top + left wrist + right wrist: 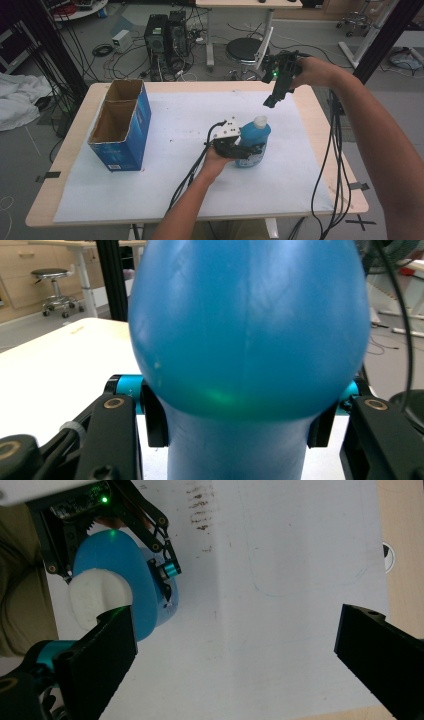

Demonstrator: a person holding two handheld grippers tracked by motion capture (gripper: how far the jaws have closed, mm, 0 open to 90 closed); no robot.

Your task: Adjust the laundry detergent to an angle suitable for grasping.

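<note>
Left gripper [248, 148] clamped on blue bottle [253, 141], jaws pressed to either side of narrow waist below the bulge, as seen close up in left gripper view [239, 440]. Bottle [247, 330] upright on white sheet [180, 130], white cap [260, 120] on top, right of table centre. Seen from above in right gripper view: bottle [125, 580] with cap [97, 597] toward camera, left gripper [100, 545] wrapped round it, green light on gripper body.

Right gripper [271, 101] held high over far right part of table, pointed down toward sheet, jaws spread wide with nothing between; own view looking straight down between them [235, 645] at bare sheet [280, 580], faint pencil outline and a few dark smudges on it.

Further left: blue box [122, 125], open at top, two compartments, both seemingly vacant, well apart from bottle. Table [320, 115] edge pale wood beyond sheet. Beyond table: stool [245, 50], computer towers [167, 35], cables on floor.

Judged progress: grasp made, bottle secured but not yet lifted, base apparently on sheet. Likely left to do: lift, carry leftward, lower into one box compartment, let go. Possibly cap work for right gripper instead; cannot tell which from these views.
</note>
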